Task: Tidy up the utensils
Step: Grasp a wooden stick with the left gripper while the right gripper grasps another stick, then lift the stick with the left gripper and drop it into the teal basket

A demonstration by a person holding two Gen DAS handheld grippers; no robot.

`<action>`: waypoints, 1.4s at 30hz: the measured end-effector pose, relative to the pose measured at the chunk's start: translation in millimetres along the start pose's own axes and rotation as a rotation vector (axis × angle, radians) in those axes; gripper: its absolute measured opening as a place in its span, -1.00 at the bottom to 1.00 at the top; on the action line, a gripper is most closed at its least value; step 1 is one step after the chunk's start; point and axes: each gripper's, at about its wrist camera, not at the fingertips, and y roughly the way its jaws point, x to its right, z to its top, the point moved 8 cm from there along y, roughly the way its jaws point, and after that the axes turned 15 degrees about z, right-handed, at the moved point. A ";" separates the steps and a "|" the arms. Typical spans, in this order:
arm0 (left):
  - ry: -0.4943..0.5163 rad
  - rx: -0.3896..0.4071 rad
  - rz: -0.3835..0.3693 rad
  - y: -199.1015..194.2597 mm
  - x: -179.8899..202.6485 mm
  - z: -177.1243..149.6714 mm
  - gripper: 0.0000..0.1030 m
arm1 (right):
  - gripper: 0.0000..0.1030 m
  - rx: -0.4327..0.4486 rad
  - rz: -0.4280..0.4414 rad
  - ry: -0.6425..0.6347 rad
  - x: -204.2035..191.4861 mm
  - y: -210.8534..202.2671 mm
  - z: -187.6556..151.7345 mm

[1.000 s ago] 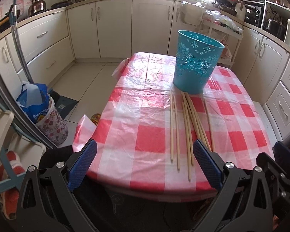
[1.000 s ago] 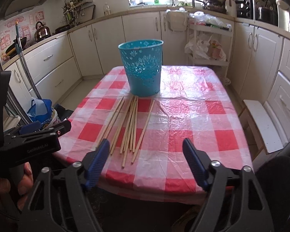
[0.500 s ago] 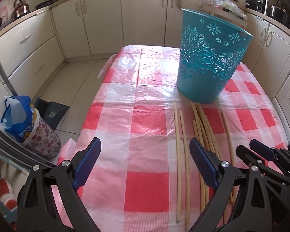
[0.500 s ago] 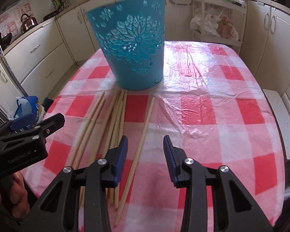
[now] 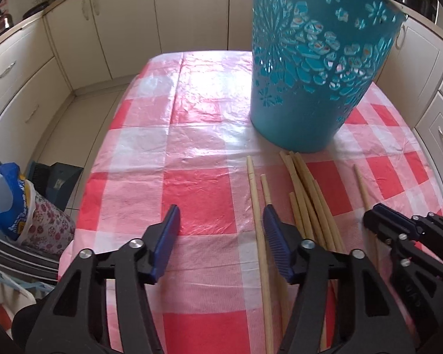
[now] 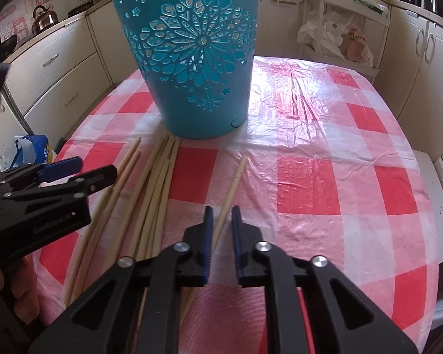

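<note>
Several long wooden chopsticks [image 5: 305, 194] lie on the red-and-white checked tablecloth [image 5: 198, 188] in front of a teal cut-out bin [image 5: 313, 67]. My left gripper [image 5: 221, 236] is open, low over the cloth, with the leftmost chopstick [image 5: 258, 221] just inside its right finger. My right gripper [image 6: 222, 230] has its jaws narrowed around the single rightmost chopstick [image 6: 234, 181], a small gap still showing; it also shows in the left wrist view [image 5: 398, 230]. The bin [image 6: 189, 59] stands upright behind the sticks [image 6: 153, 194]. The left gripper appears at the left of the right wrist view [image 6: 59, 174].
The table sits in a kitchen with cream cabinets [image 5: 192, 14] around it. A blue bag in a floral bin [image 5: 20, 206] stands on the floor at the left. A white rack with plastic bags [image 6: 339, 35] is behind the table.
Both grippers moved forward and down toward the chopsticks. The right gripper's jaws narrowed around the rightmost chopstick. The left gripper's jaws narrowed somewhat beside the leftmost chopstick.
</note>
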 end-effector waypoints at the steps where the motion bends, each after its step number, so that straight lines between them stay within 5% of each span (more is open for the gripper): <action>1: 0.015 0.017 0.011 0.6 1.8 0.9 -0.04 | -0.82 -0.002 0.009 -0.002 1.2 -1.1 -0.8; 6: 0.059 0.040 -0.012 -0.4 7.4 2.1 -0.52 | -0.84 -0.021 0.017 -0.019 3.1 -2.2 -1.8; 14: 0.128 0.008 -0.004 1.2 9.3 8.1 -0.58 | -0.84 -0.051 0.011 -0.055 -1.5 1.6 1.9; 15: 0.142 0.009 -0.028 0.3 12.8 8.2 -0.81 | -0.86 -0.055 0.016 -0.055 -2.0 0.9 0.8; 17: 0.144 -0.002 -0.052 -0.4 14.2 8.0 -0.91 | -0.88 -0.063 0.019 -0.055 -2.0 -2.3 -2.9; 24: 0.016 0.004 -0.187 -28.7 -11.9 3.3 -0.91 | -0.88 -0.026 0.042 -0.005 2.1 -25.6 -15.9; 33: -0.128 0.217 -0.279 -124.4 -50.7 21.4 -0.91 | -0.88 0.015 0.086 0.098 14.0 -33.1 -29.3; 42: -0.187 0.506 -0.331 -217.8 -53.4 119.4 -0.91 | -0.88 0.050 0.116 0.165 18.5 -38.1 -41.1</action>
